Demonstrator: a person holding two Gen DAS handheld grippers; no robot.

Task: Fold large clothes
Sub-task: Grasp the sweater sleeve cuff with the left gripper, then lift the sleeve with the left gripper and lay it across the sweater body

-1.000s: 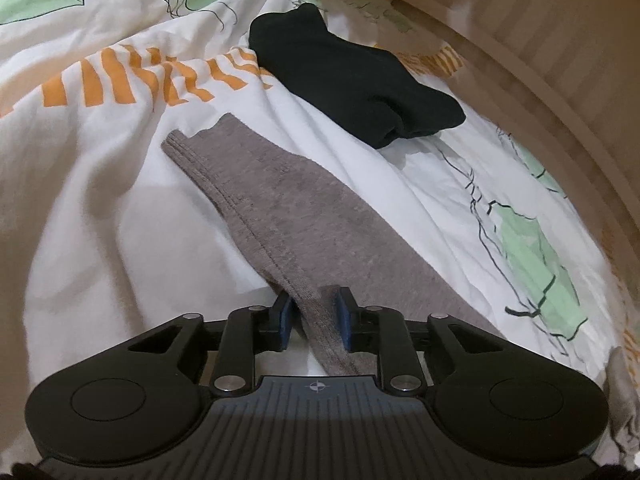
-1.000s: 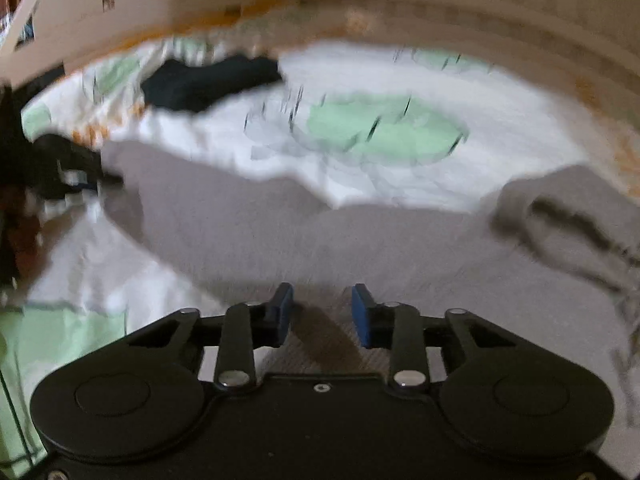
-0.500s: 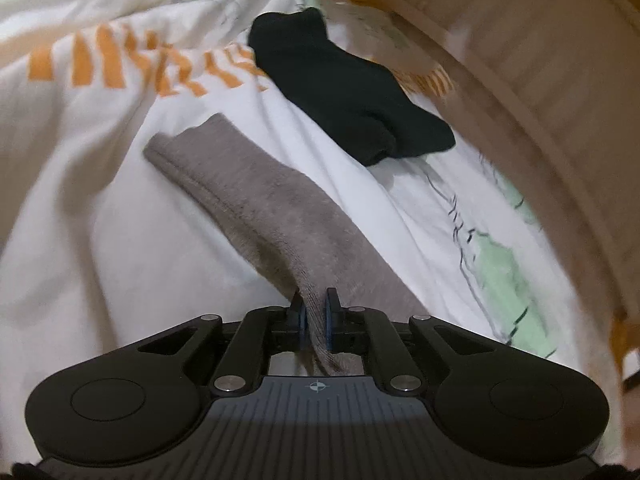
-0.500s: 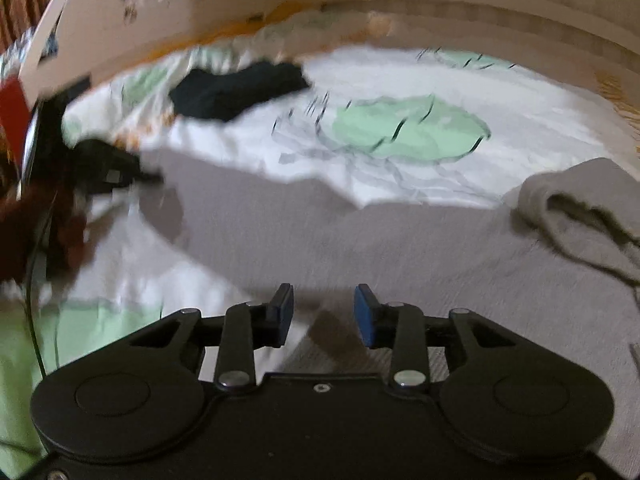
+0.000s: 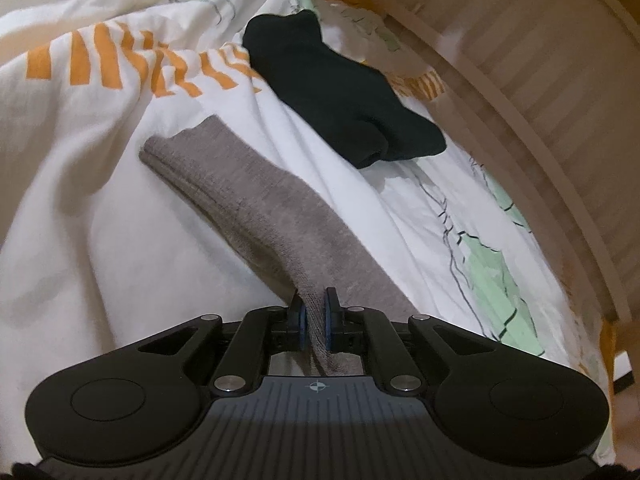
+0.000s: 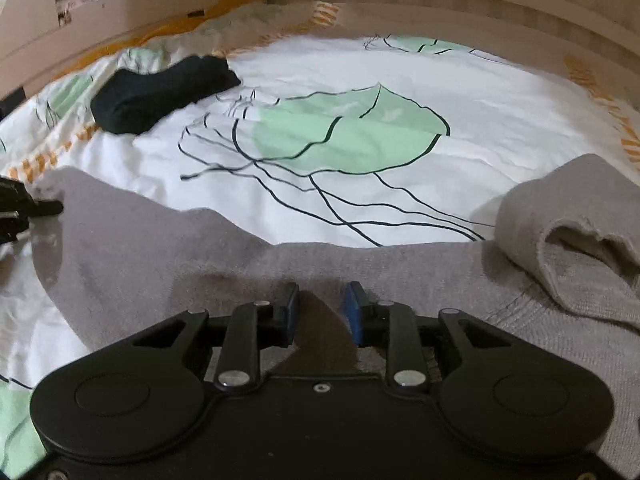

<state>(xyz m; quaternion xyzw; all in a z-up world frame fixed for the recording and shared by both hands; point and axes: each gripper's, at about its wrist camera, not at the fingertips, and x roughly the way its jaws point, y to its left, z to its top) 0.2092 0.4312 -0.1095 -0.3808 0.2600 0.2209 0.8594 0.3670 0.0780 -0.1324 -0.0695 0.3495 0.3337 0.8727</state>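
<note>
Grey fabric now sits pinched between the blue pads of the left gripper (image 5: 315, 316): a second ago its jaws stood apart around the sleeve edge, and they have since come together on it. The grey sweater (image 5: 256, 216) runs from that grip as a long sleeve across the middle of the bed toward its cuff, and in the right wrist view its body (image 6: 168, 256) spreads across the near side of the bed, with the other sleeve rolled up toward the right edge. The right gripper (image 6: 320, 312) has slid sideways over the sweater's body; its jaws have just been narrowing but remain apart, with cloth lying under the gap and neither pad pressing on it. A black garment (image 5: 340, 88) lies bunched near the far edge of the bed, apart from the sweater. The duvet cover (image 6: 500, 120) is white with green jellyfish and orange stripes. A pale slatted headboard (image 5: 560, 80) curves along the far edge.
</note>
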